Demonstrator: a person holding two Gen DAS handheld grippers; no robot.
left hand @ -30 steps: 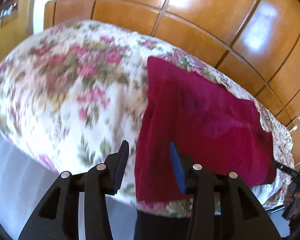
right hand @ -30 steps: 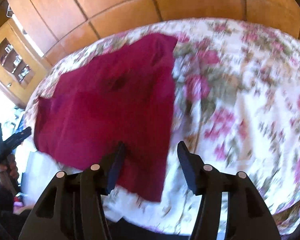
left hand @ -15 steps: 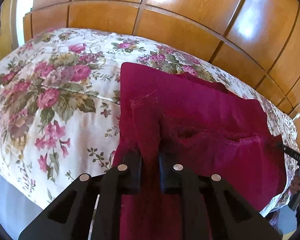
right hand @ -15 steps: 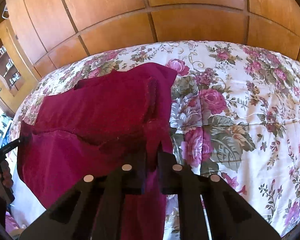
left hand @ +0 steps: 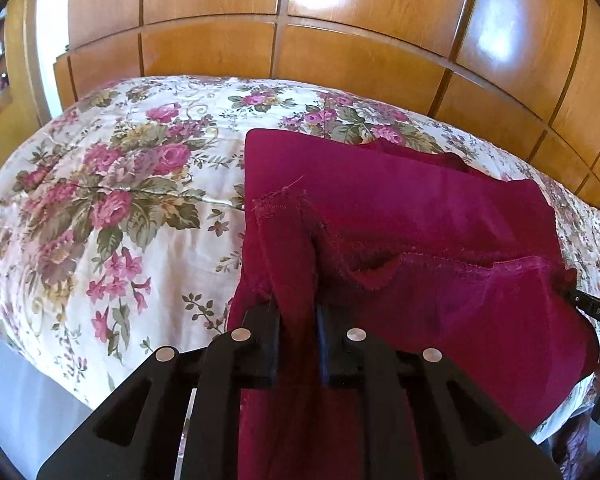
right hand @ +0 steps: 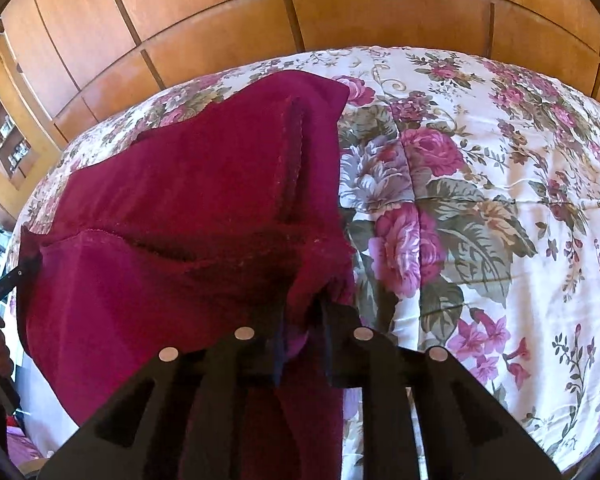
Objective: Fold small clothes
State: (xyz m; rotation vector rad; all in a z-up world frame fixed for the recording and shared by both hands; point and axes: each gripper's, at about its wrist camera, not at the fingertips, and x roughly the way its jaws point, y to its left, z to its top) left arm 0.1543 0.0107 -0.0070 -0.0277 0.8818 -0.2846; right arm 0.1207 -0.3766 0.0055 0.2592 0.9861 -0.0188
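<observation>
A: Room? Surface?
B: Wood panel wall at the far side, floral bedspread over the bed.
A: Cloth?
B: Red garment lies on the bedspread, near edge lifted.
A: Claws?
B: Left gripper and right gripper each clamped on its near corners.

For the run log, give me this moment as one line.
left gripper: shut on cloth | right gripper: shut on cloth | near edge lifted | far part flat on bedspread
</observation>
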